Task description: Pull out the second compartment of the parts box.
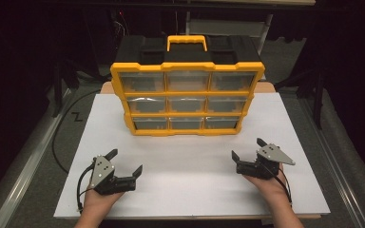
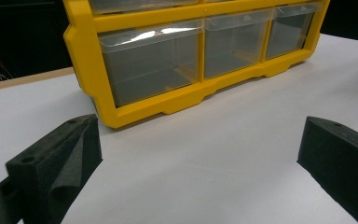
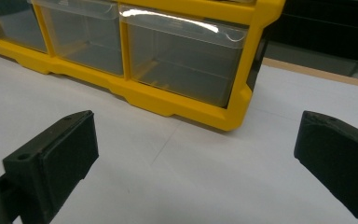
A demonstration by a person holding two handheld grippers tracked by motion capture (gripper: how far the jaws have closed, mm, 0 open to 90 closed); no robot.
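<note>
While both hands rest low before the organizer (image 1: 187,90), their fingers gape wide, empty.

Yellow drawer cabinet (image 2: 168,100) on white table (image 2: 205,158), hand-held gripper (image 2: 198,158) jaws apart

Cut-off parts of the drawer cabinet

Both gripper views crop the yellow drawer cabinet (image 2: 135,109) at the top edge; drawer contents are too hazy to tell
</note>
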